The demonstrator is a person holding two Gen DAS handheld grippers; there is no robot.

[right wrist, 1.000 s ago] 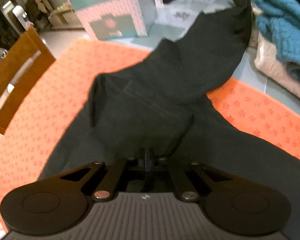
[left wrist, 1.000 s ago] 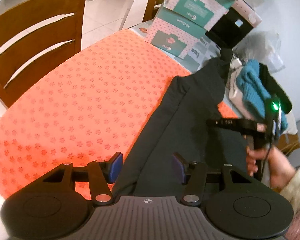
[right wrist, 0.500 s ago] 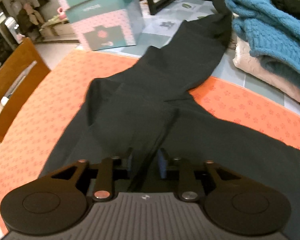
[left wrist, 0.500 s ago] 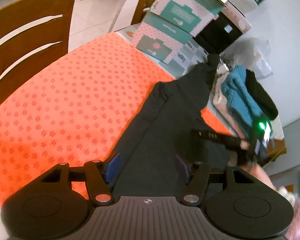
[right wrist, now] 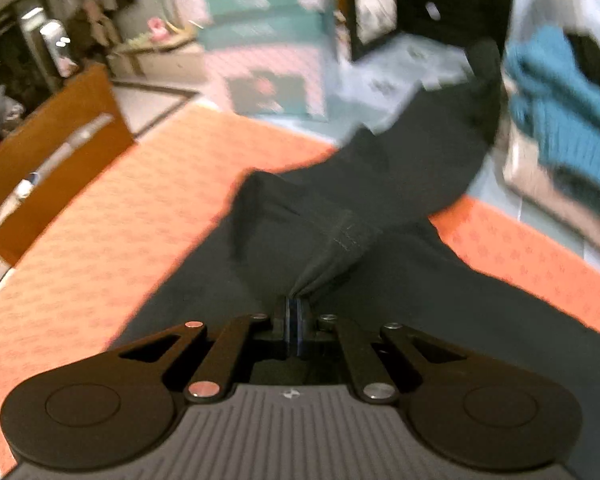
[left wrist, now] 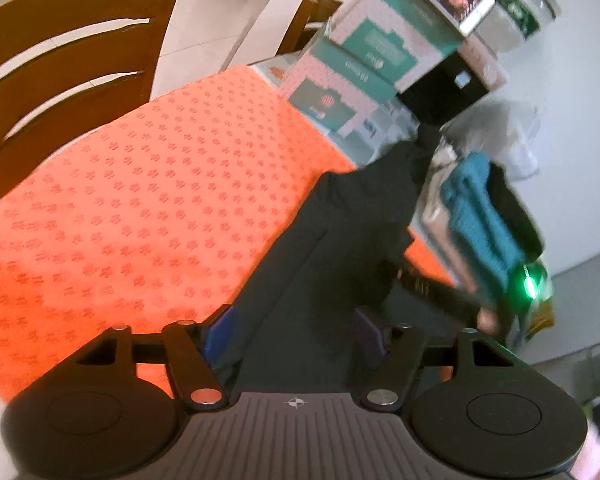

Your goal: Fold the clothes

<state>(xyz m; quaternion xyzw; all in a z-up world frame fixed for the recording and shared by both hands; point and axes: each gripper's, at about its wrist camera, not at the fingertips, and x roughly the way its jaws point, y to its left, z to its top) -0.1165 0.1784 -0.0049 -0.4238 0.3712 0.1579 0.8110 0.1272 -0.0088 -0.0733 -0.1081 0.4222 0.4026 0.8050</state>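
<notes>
A pair of black trousers point(left wrist: 340, 236) lies on the orange patterned cloth point(left wrist: 148, 200), one leg reaching toward the far boxes. My left gripper point(left wrist: 292, 330) is open, its blue pads either side of the trousers' near edge. My right gripper point(right wrist: 296, 314) is shut on a pinched fold of the black trousers point(right wrist: 380, 184) and lifts it slightly; the fabric bunches at the pads. The right gripper also shows in the left wrist view point(left wrist: 400, 270), over the trousers, with a green light on its body.
Teal-and-pink boxes point(left wrist: 352, 76) and a black box point(left wrist: 440, 96) stand at the table's far side. A pile of blue, beige and black clothes point(left wrist: 484, 216) lies at the right. A wooden chair point(left wrist: 60, 72) stands at the left edge.
My right gripper was open half a second ago and has shut on a fold of the trousers and raised it. My left gripper stays open at the near edge.
</notes>
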